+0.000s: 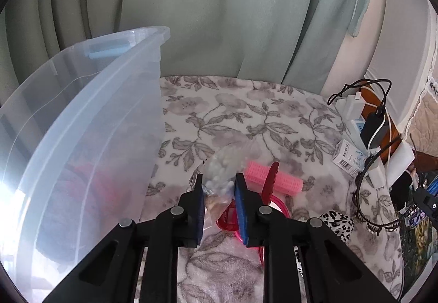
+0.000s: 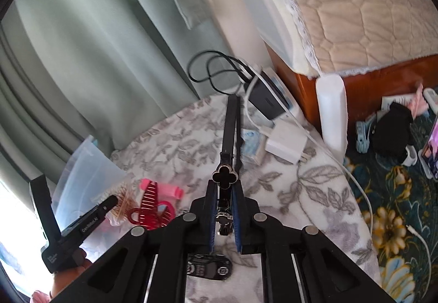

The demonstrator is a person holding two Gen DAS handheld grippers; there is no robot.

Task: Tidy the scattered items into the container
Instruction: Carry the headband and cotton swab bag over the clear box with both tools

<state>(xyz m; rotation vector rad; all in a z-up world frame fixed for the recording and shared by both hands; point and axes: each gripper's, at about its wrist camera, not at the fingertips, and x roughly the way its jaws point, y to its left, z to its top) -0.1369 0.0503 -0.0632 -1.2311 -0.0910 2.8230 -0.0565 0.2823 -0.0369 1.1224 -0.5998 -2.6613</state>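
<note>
On your far left in the left wrist view stands the clear plastic container (image 1: 90, 122), tilted in the lens, with something red and something grey dimly visible through its wall. It rests on the floral blanket (image 1: 246, 117). Just to its right, your left gripper (image 1: 219, 188) is clenched on a clear bag of small white beads (image 1: 223, 166), the blue pads pressing it from both sides. Beyond the bag lies a pink hair roller (image 1: 271, 177), with a red hair claw (image 1: 269, 180) standing against it and a red-rimmed item under the gripper that you cannot identify. Further right sit a leopard-print piece (image 1: 339, 223), a small white box (image 1: 346, 156), a black headband (image 1: 366, 193) and a power strip with chargers (image 1: 361, 117).

In the right wrist view, the left gripper's body (image 2: 82, 223) appears at the left beside the container's corner (image 2: 82, 166), then the claw (image 2: 150, 204) and roller (image 2: 167, 188). At centre, your right gripper (image 2: 225, 207) is closed around a black hair clip with a clover ornament (image 2: 225, 174), held above the blanket and pointing away. To the right lie a white charger (image 2: 284, 144) and a patterned carpet (image 2: 397, 207).
</note>
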